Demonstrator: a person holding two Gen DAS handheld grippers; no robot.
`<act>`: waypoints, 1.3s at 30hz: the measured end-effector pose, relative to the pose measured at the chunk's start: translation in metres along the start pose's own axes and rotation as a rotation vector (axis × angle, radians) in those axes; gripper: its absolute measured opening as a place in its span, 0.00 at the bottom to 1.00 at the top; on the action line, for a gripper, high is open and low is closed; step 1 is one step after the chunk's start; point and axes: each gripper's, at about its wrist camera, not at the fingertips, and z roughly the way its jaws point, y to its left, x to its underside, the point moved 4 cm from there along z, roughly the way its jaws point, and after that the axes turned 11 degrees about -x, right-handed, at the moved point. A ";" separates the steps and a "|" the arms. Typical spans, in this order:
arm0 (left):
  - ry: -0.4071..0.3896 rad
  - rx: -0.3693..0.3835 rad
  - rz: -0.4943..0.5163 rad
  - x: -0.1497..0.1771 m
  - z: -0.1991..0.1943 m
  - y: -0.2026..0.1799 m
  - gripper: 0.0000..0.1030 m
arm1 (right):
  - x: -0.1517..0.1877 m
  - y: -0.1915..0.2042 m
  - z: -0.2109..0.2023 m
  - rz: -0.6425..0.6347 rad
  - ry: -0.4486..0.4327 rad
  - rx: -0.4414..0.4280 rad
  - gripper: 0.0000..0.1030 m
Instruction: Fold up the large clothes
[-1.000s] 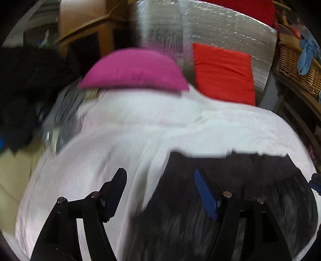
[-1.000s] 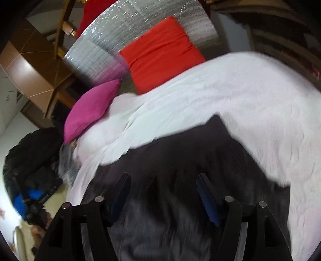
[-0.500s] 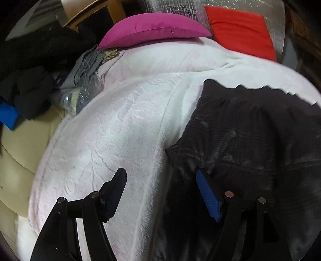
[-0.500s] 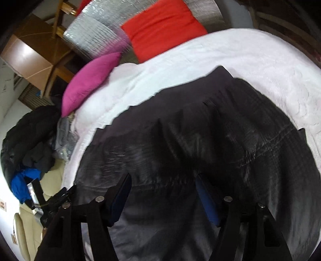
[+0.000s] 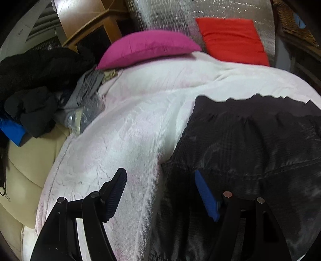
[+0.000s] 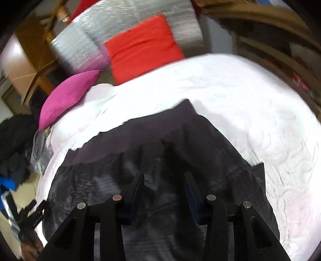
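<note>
A black, slightly shiny garment (image 5: pixel 250 144) lies spread on the white bedspread (image 5: pixel 124 128), its gathered waistband towards the pillows. My left gripper (image 5: pixel 159 176) is open and hovers low over the garment's left edge, with the black finger (image 5: pixel 116 190) over the white cover and the blue-padded finger (image 5: pixel 206 196) over the black cloth. My right gripper (image 6: pixel 164 180) is low over the middle of the garment (image 6: pixel 200 140). Its jaws are closing with black cloth between them, and I see no firm pinch.
A magenta pillow (image 5: pixel 148 46) and a red cushion (image 5: pixel 230 40) lean on a silver foil panel (image 5: pixel 220 10) at the head of the bed. A heap of dark and grey clothes (image 5: pixel 36 84) lies to the left. Wicker shelving (image 5: pixel 295 26) stands at the right.
Both grippers have sunk closer to the black garment. The right gripper's jaws have narrowed markedly over the cloth. The left jaws keep the same width.
</note>
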 end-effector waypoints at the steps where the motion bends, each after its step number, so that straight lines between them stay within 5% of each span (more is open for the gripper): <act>1: -0.010 0.004 -0.004 -0.002 -0.003 0.000 0.69 | 0.001 -0.010 0.010 0.035 0.041 0.017 0.44; 6: -0.027 0.006 -0.011 -0.006 -0.008 0.000 0.69 | -0.001 -0.011 0.028 0.006 0.101 0.061 0.47; 14: -0.052 0.019 -0.011 -0.008 -0.018 -0.005 0.69 | -0.012 0.017 -0.003 -0.027 -0.012 -0.051 0.51; 21: -0.055 0.030 0.019 -0.009 -0.019 -0.017 0.69 | -0.001 0.026 0.043 -0.034 0.122 -0.027 0.52; 24: 0.014 0.040 0.060 -0.001 -0.002 -0.026 0.69 | 0.004 0.019 0.051 -0.025 0.140 -0.037 0.52; 27: 0.052 0.066 0.058 0.005 0.004 -0.027 0.69 | -0.003 0.018 0.034 -0.005 0.134 -0.071 0.52; 31: -0.020 0.165 0.028 -0.001 -0.021 -0.024 0.69 | -0.014 0.001 -0.011 0.027 0.038 -0.117 0.64; 35: -0.046 0.295 0.065 0.001 -0.043 -0.039 0.70 | -0.019 -0.038 -0.048 0.073 -0.030 -0.100 0.64; 39: -0.044 0.263 0.097 0.003 -0.041 -0.044 0.70 | -0.016 -0.080 -0.062 0.134 -0.033 -0.060 0.64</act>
